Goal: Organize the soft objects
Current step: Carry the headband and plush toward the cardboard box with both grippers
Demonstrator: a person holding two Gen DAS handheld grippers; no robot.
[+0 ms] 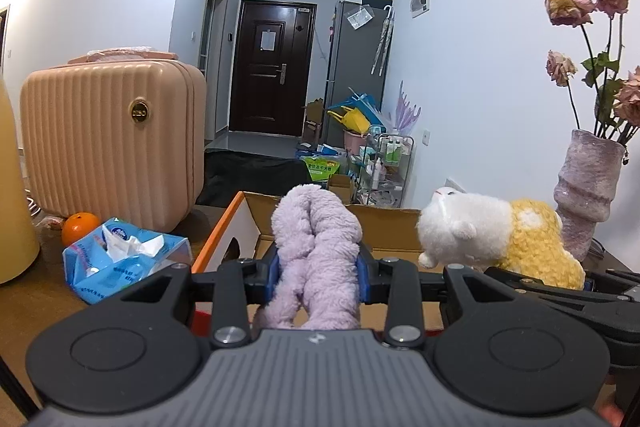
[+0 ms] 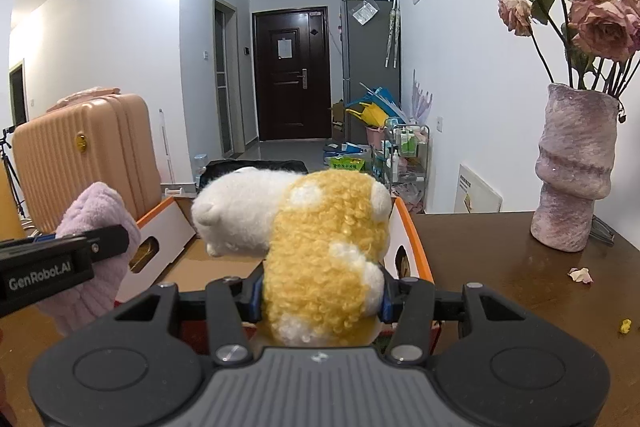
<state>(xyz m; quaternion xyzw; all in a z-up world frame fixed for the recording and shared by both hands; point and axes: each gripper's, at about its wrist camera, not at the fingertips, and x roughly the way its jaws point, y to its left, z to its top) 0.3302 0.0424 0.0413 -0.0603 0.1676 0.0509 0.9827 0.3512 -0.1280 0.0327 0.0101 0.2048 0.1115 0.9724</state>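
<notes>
My left gripper [image 1: 319, 269] is shut on a lilac fluffy cloth [image 1: 316, 247], held above the near edge of an open cardboard box [image 1: 384, 223] with an orange rim. My right gripper [image 2: 322, 291] is shut on a white and yellow plush animal [image 2: 320, 239], held over the same box [image 2: 168, 227]. The plush [image 1: 496, 239] also shows at the right of the left wrist view. The lilac cloth [image 2: 100, 251] and the left gripper's finger show at the left of the right wrist view.
A pink ribbed suitcase [image 1: 112, 143], an orange [image 1: 79, 227] and a blue tissue pack [image 1: 124, 259] lie left of the box. A mauve vase [image 2: 572, 179] with dried roses stands on the brown table [image 2: 500, 267] to the right. Petals [image 2: 580, 274] lie near it.
</notes>
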